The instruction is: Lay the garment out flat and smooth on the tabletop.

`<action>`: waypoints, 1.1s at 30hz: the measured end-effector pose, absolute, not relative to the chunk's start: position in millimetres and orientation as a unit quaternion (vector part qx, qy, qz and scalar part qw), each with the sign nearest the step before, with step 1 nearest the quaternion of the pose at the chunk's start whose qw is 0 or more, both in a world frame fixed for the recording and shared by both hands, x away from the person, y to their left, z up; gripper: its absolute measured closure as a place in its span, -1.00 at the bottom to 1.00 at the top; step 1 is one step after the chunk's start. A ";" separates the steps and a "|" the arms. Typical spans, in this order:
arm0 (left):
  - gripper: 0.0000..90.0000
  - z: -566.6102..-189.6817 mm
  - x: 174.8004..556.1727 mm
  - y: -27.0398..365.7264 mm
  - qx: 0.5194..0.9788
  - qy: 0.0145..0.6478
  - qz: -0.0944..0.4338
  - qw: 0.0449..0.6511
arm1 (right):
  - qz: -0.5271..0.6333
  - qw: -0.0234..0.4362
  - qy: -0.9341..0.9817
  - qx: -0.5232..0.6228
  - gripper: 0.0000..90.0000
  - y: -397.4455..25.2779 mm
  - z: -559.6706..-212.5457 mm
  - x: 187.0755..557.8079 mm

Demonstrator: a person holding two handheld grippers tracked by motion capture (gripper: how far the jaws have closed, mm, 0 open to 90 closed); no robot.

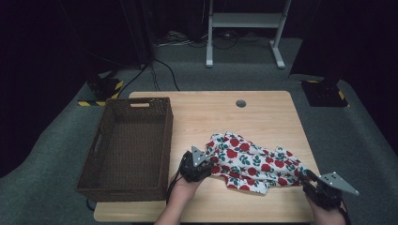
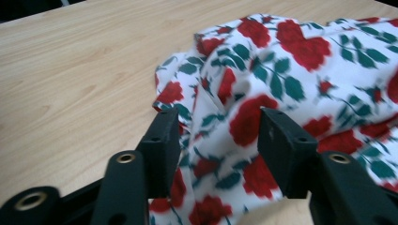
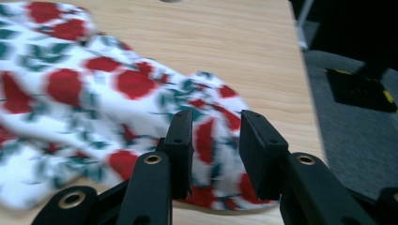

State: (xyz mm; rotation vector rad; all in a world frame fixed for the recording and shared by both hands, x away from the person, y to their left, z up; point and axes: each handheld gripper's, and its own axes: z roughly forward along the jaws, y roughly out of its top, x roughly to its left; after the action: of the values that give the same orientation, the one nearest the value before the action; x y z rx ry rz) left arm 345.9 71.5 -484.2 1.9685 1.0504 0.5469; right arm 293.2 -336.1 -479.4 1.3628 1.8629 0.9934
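A white cloth (image 1: 248,161) printed with red roses and green leaves lies crumpled on the front right of the wooden table (image 1: 211,112). My left gripper (image 1: 208,160) is at the cloth's left edge. In the left gripper view it (image 2: 218,126) stands open, with a raised fold of the cloth (image 2: 300,70) between its jaws. My right gripper (image 1: 306,177) is at the cloth's right corner. In the right gripper view it (image 3: 216,129) is open with a narrower gap, over the edge of the cloth (image 3: 70,93).
A brown wicker basket (image 1: 123,190) with nothing in it stands on the table's left side. A small round hole (image 1: 241,103) sits near the table's far edge. Beyond the table are cables and a white frame (image 1: 244,21) on the grey floor.
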 end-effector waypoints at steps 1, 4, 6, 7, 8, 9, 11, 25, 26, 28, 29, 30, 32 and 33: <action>0.00 -486.2 341.4 72.4 0.781 0.417 0.216 0.411 | 0.376 0.307 0.710 0.510 0.46 -330.7 -478.8 291.1; -0.01 -493.0 326.3 70.2 0.786 0.406 0.219 0.412 | 0.375 0.295 0.725 0.497 0.49 -315.9 -481.3 285.5; -0.01 -499.5 322.0 66.7 0.792 0.398 0.216 0.409 | 0.372 0.283 0.734 0.492 0.52 -308.0 -486.9 282.3; 0.00 -503.3 322.6 64.7 0.797 0.396 0.213 0.404 | 0.368 0.280 0.739 0.490 0.52 -305.6 -489.2 282.4; 0.01 -507.4 324.5 63.0 0.800 0.396 0.209 0.398 | 0.365 0.276 0.742 0.490 0.51 -303.2 -492.1 283.3; 0.00 -511.7 326.9 61.7 0.803 0.399 0.204 0.393 | 0.361 0.272 0.745 0.491 0.51 -301.7 -495.1 284.8; 0.00 -520.1 331.5 59.5 0.808 0.402 0.196 0.384 | 0.356 0.264 0.747 0.496 0.47 -298.9 -500.6 288.4; 0.73 -532.3 338.6 61.8 0.808 0.414 0.195 0.371 | 0.328 0.237 0.761 0.506 0.88 -296.6 -525.1 304.6; 0.79 -532.1 337.2 61.9 0.810 0.411 0.195 0.370 | 0.326 0.239 0.764 0.503 0.94 -295.8 -525.0 303.5; 0.87 -531.8 332.7 61.3 0.811 0.410 0.193 0.370 | 0.326 0.238 0.764 0.503 0.96 -295.1 -525.0 299.8; 0.88 -531.7 329.0 61.1 0.812 0.408 0.193 0.370 | 0.328 0.239 0.765 0.500 0.97 -295.4 -525.1 297.0; 0.88 -531.7 325.0 61.0 0.813 0.405 0.193 0.370 | 0.328 0.239 0.765 0.500 0.97 -295.7 -525.1 293.6; 0.88 -530.7 318.3 62.4 0.815 0.404 0.189 0.370 | 0.327 0.236 0.766 0.501 0.97 -297.3 -523.7 287.2; 0.88 -529.7 315.6 63.9 0.814 0.407 0.184 0.371 | 0.330 0.236 0.763 0.503 0.98 -298.7 -522.7 283.6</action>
State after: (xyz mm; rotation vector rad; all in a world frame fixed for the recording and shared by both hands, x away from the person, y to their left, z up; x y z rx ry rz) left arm 315.6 63.9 -529.7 2.0884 1.0424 0.4714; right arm 283.6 -298.7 -522.7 1.3796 2.0929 0.9047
